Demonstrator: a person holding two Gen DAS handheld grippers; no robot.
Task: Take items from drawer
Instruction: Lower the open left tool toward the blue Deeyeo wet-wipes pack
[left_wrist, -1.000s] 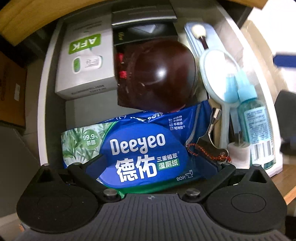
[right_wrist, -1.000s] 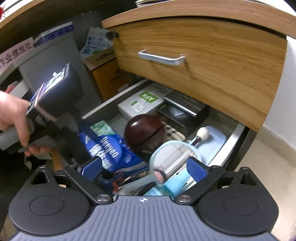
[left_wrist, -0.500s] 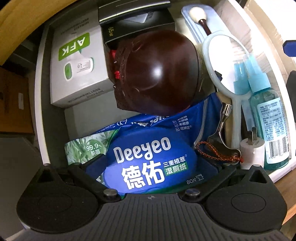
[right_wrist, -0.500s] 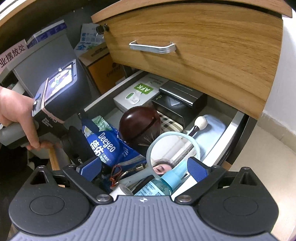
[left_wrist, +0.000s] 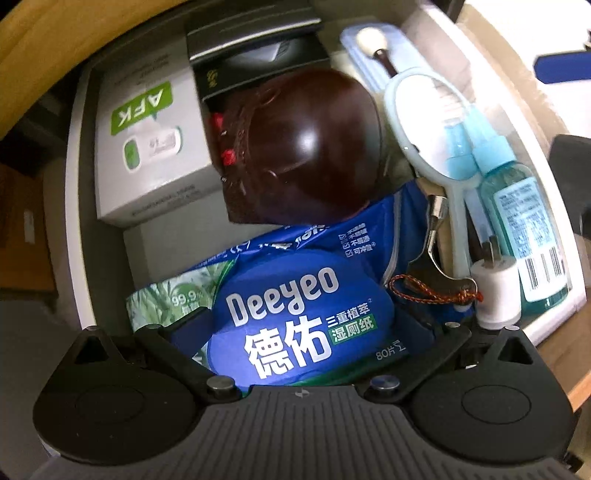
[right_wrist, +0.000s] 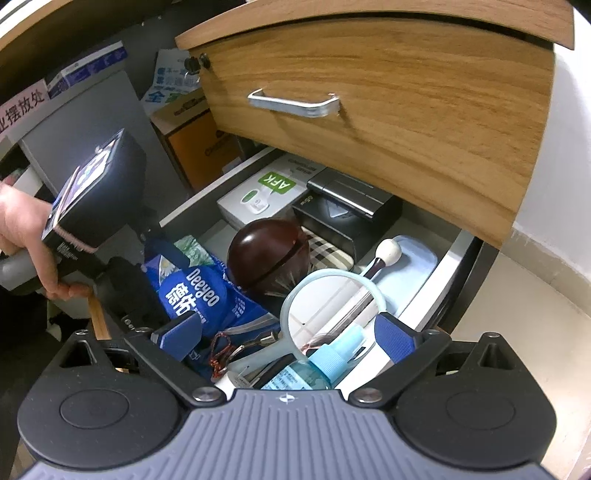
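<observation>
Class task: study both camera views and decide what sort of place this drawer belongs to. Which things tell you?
Probably an office or storeroom: a wooden desk drawer over the open one, cardboard boxes on the floor, and a grey cabinet with a paper sign.

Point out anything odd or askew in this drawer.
Nothing is spilled or broken, but it is crammed: the dark round case lies tilted on the wipes pack, and the hand mirror leans over the spray bottle.
</observation>
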